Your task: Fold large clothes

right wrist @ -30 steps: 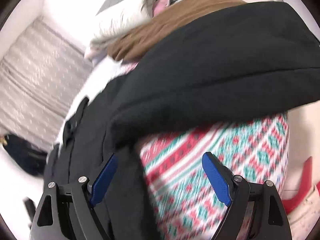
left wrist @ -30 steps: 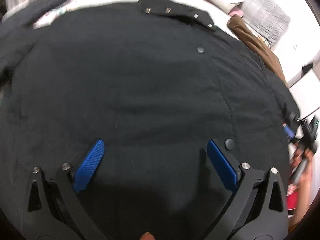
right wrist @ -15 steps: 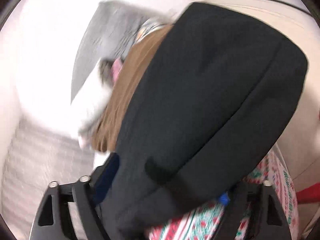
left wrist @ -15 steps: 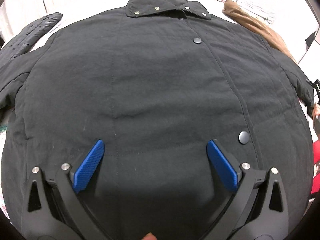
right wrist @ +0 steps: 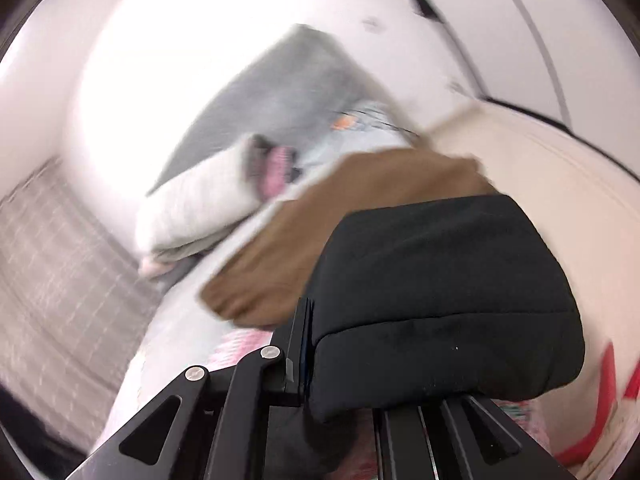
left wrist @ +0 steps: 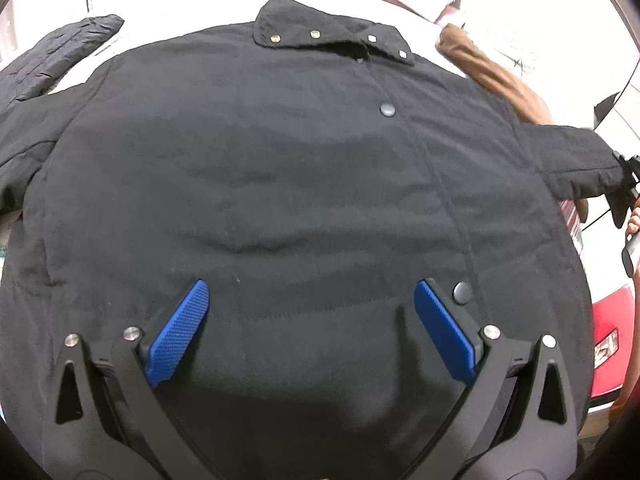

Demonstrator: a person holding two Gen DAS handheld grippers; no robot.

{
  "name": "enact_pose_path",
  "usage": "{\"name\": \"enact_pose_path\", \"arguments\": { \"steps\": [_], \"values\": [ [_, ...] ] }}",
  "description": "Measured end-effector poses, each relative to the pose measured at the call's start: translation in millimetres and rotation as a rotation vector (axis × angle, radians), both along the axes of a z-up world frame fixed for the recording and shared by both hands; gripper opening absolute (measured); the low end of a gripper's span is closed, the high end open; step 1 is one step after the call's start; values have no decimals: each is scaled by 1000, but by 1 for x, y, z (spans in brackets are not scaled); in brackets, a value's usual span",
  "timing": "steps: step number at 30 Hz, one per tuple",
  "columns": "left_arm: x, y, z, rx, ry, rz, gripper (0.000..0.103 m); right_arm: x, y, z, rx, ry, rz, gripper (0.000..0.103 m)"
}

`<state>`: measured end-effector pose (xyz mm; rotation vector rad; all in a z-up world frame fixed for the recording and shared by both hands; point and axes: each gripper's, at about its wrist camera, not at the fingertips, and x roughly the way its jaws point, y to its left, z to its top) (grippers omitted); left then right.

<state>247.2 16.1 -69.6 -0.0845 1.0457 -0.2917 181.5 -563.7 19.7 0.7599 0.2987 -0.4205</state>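
A black snap-button jacket [left wrist: 280, 184] lies flat, front up, collar [left wrist: 332, 40] at the far side. My left gripper [left wrist: 312, 320] is open and empty, hovering over the jacket's lower front; its blue pads [left wrist: 180, 332] stand wide apart. One sleeve [left wrist: 60, 56] lies out to the far left. The other sleeve [left wrist: 568, 152] stretches to the right, its cuff held by my right gripper [left wrist: 624, 184]. In the blurred right wrist view the right gripper [right wrist: 340, 360] is shut on that black sleeve cuff [right wrist: 440, 300], which hides one finger.
A brown garment [left wrist: 500, 80] lies beside the jacket's far right shoulder, also in the right wrist view [right wrist: 320, 216]. Folded white and grey fabric [right wrist: 224, 196] lies beyond it. A patterned red and green cover [right wrist: 240, 344] is under the jacket. A red object [left wrist: 608, 344] is at right.
My right gripper closed on the sleeve cuff and lifted it out to the side. The left gripper drew back slightly, showing the whole jacket, and stayed open.
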Motion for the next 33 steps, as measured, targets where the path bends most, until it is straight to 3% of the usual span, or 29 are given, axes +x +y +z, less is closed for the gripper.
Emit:
{"name": "enact_pose_path", "arguments": {
  "steps": [6, 9, 13, 16, 19, 21, 24, 27, 33],
  "values": [
    [-3, 6, 19, -31, -86, 8, 102, 36, 112, 58, -222, -13, 263, 9],
    [-5, 8, 26, -44, -115, 12, 102, 52, 183, 60, -338, 35, 421, 9],
    [-4, 12, 26, -45, -113, 19, 102, 76, 278, 30, -464, 153, 629, 11],
    [-2, 13, 23, -48, -100, 25, 102, 90, 321, -22, -426, 297, 759, 20],
    [-2, 12, 22, -52, -95, 20, 102, 104, 334, -82, -343, 487, 872, 32],
    [-2, 14, 22, -60, -101, 18, 102, 92, 338, -98, -355, 501, 901, 42],
    [-1, 18, 22, -145, -92, 2, 102, 69, 344, -88, -411, 463, 930, 61],
    [0, 21, 19, -240, -54, 2, 102, 47, 333, -69, -403, 409, 937, 66],
    [8, -1, 26, -323, -11, -38, 95, 13, 257, -39, -453, 439, 707, 67]
  ]
}}
